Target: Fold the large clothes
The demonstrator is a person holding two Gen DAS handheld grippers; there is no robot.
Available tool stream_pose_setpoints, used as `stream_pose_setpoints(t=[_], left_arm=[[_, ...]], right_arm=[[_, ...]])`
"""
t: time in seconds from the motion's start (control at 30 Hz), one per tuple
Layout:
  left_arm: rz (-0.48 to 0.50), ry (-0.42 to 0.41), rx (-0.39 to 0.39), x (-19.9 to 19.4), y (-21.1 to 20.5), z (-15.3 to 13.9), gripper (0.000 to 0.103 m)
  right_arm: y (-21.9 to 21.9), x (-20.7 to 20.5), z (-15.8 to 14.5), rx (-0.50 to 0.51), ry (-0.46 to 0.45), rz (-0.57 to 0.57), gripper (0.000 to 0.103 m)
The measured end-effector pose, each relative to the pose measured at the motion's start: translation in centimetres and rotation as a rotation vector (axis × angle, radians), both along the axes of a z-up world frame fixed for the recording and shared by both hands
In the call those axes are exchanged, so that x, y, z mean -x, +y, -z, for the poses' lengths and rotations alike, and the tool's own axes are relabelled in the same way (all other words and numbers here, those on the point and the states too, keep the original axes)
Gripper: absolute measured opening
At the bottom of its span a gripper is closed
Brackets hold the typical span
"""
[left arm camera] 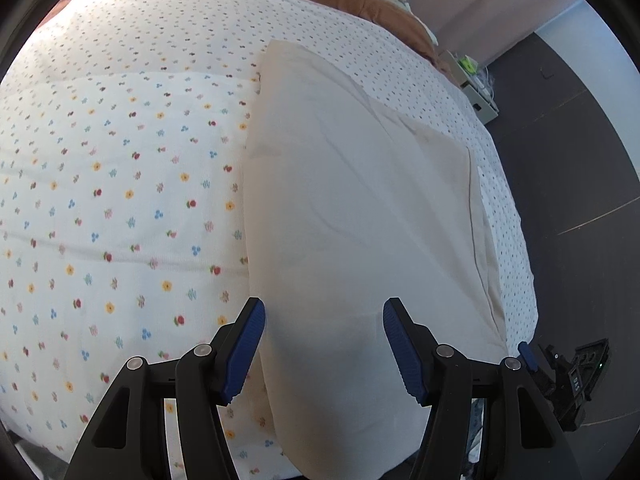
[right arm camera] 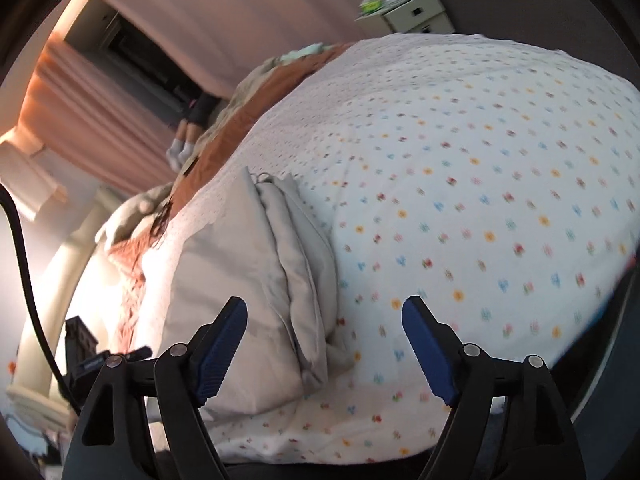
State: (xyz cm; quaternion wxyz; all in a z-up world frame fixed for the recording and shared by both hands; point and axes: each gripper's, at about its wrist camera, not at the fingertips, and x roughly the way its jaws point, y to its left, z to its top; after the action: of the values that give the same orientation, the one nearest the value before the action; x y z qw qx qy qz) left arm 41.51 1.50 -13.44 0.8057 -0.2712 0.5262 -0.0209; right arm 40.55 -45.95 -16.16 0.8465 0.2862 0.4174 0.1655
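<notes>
A cream cloth point(left arm camera: 352, 208), folded into a long flat rectangle, lies on the flower-print bed cover point(left arm camera: 120, 184). My left gripper point(left arm camera: 324, 344) is open and empty, hovering over the cloth's near end. In the right wrist view the same cloth point(right arm camera: 256, 280) shows from its side, with several stacked layers at its folded edge. My right gripper point(right arm camera: 324, 344) is open and empty, above that edge and the bed cover point(right arm camera: 480, 200). The right gripper also shows in the left wrist view point(left arm camera: 568, 380) at the lower right, beyond the bed edge.
A brown blanket point(left arm camera: 380, 4) and crumpled bedding lie at the far end of the bed. A small white bedside cabinet point(left arm camera: 476, 84) stands on the dark floor point(left arm camera: 580, 160) to the right. Pink curtains point(right arm camera: 224, 20) hang behind. A person's socked feet point(right arm camera: 182, 148) rest near the blanket.
</notes>
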Motion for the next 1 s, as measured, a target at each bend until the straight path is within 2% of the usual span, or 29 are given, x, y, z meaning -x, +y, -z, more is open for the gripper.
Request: stream_pose_setpoints(t=[0.13, 0.33, 0.57, 0.8, 0.9, 1.0], left_arm=[[0.006, -0.002, 0.003, -1.1, 0.5, 0.4, 0.063], [-0.009, 0.0, 0.019, -2.8, 1.8, 1.3, 0.063], [-0.02, 0.001, 0.005, -4.7, 3.0, 2.0, 0.063], [-0.028, -0.005, 0.007, -7.2, 4.4, 3.0, 0.063], [-0.028, -0.013, 0.0, -8.4, 4.9, 3.3, 0.063], [-0.017, -0.018, 0.0, -9.7, 5.1, 3.6, 0.059]], right_arm=[[0.6, -2.6, -0.3, 0.048, 0.018, -0.051, 0.08], [2.8, -6.7, 0.3, 0.041, 0.049, -0.175, 0.08], [6.5, -12.1, 2.5, 0.034, 0.134, -0.328, 0.08], [9.2, -17.4, 4.6, 0.019, 0.192, -0.411, 0.08], [11.1, -19.0, 5.0, 0.035, 0.188, -0.467, 0.08], [12.6, -20.4, 5.0, 0.03, 0.186, -0.513, 0.08]])
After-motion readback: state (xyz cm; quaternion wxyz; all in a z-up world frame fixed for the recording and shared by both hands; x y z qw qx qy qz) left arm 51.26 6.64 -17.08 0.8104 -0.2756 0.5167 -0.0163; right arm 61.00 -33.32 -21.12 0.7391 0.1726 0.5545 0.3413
